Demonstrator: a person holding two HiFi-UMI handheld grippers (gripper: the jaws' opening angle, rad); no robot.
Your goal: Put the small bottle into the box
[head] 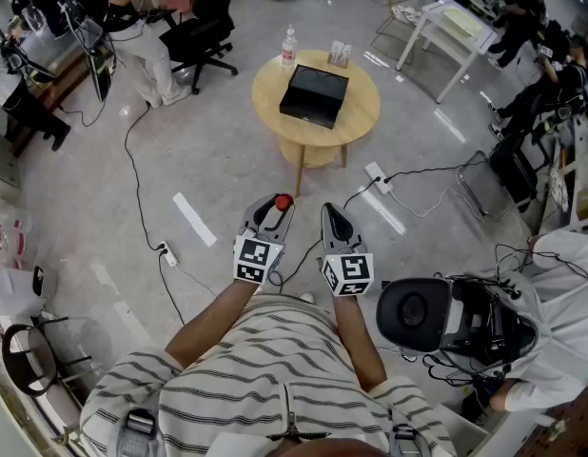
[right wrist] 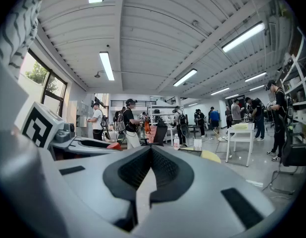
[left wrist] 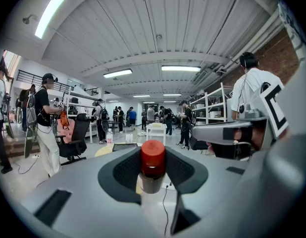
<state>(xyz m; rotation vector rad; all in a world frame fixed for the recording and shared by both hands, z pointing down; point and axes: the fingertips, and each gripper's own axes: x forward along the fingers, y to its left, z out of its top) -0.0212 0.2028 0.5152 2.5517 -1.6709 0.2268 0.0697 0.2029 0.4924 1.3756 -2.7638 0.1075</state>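
Above the floor (head: pixel 218 150) | left tool (head: pixel 278 208) pinching small bottle (left wrist: pixel 152 158) | right tool (head: pixel 333 215) pressed together

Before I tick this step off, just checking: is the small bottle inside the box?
No, the left gripper holds the small bottle in the air, far from the box on the round table.

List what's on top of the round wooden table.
A black box in the middle, a clear water bottle and a small carton at the far edge of the table. The box hides the tabletop beneath it; its inside can't be made out.
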